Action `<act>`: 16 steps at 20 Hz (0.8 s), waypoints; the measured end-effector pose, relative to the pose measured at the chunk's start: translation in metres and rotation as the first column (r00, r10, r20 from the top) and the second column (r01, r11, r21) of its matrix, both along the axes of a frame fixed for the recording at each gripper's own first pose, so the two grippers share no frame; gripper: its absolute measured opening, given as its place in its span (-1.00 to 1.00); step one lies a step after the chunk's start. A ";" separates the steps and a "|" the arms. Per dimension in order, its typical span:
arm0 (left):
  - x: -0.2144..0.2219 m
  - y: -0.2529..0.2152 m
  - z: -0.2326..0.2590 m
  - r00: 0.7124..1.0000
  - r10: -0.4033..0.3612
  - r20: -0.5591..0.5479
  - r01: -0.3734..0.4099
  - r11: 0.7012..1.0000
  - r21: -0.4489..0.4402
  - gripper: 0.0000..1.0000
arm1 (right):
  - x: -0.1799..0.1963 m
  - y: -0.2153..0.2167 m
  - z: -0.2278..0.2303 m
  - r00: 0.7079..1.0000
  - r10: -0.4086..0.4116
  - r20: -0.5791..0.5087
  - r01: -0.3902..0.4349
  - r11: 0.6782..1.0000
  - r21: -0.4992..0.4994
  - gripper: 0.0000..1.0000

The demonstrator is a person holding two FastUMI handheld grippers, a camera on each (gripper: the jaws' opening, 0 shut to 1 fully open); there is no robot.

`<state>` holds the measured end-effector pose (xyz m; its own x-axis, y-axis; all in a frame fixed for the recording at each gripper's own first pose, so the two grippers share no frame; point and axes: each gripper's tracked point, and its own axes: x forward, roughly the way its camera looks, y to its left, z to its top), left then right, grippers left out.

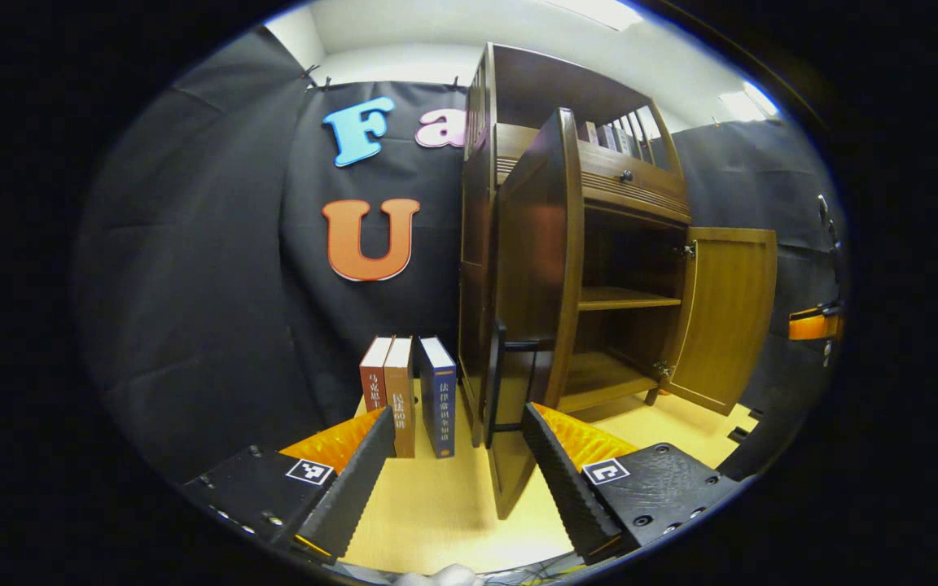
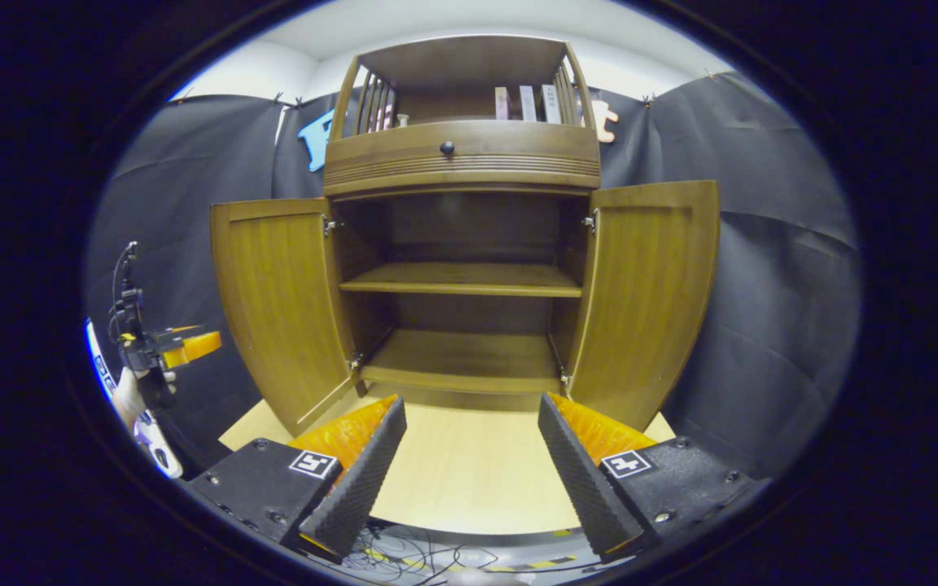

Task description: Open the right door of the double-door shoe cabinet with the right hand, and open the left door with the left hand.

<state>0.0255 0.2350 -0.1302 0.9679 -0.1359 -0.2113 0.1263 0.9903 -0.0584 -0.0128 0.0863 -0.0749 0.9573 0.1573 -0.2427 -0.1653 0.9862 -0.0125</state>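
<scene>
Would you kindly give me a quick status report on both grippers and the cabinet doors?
Left gripper open, empty. Right gripper open, empty, facing the cabinet. Left door and right door both swung open. Books stand beside the cabinet, not obstructing.

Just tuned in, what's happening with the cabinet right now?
Both doors of the shoe cabinet stand wide open, so the job looks done. The left door and the right door are swung out, showing two bare shelves inside. The right gripper is open, facing the cabinet squarely and touching nothing. The left gripper is also open, off to the cabinet's left side with the left door's edge and black handle just ahead between its fingers, not gripped. Three books stand beside the cabinet.
</scene>
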 end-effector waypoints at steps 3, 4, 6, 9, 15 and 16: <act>-0.018 -0.017 0.037 0.997 0.056 0.061 -0.059 0.997 0.041 0.90 | 0.007 -0.007 0.005 1.000 0.019 0.014 -0.019 1.000 0.011 1.00; -0.022 -0.026 0.048 0.995 0.072 0.071 -0.076 0.996 0.055 0.90 | 0.009 -0.011 0.006 1.000 0.026 0.014 -0.026 1.000 0.016 1.00; -0.027 -0.058 0.067 0.996 0.056 0.073 -0.062 0.995 0.076 0.89 | 0.014 -0.019 0.016 0.999 0.034 0.029 -0.035 0.999 0.028 1.00; -0.029 -0.110 0.099 0.995 0.042 0.095 -0.051 0.994 0.093 0.89 | 0.021 -0.035 0.031 0.997 0.049 0.063 -0.051 0.998 0.037 1.00; -0.030 -0.187 0.117 0.984 0.168 0.063 -0.169 0.986 0.004 0.89 | 0.031 -0.082 0.058 0.992 0.044 0.118 -0.051 0.997 0.061 1.00; -0.031 -0.198 0.120 0.980 0.184 0.073 -0.186 0.983 0.011 0.89 | 0.031 -0.089 0.061 0.991 0.043 0.127 -0.052 0.997 0.065 1.00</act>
<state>-0.0059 0.0370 -0.0103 0.9886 0.0501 -0.1419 -0.0560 0.9977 -0.0379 0.0181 -0.0028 -0.0137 0.9705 0.2152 -0.1087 -0.2131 0.9766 0.0303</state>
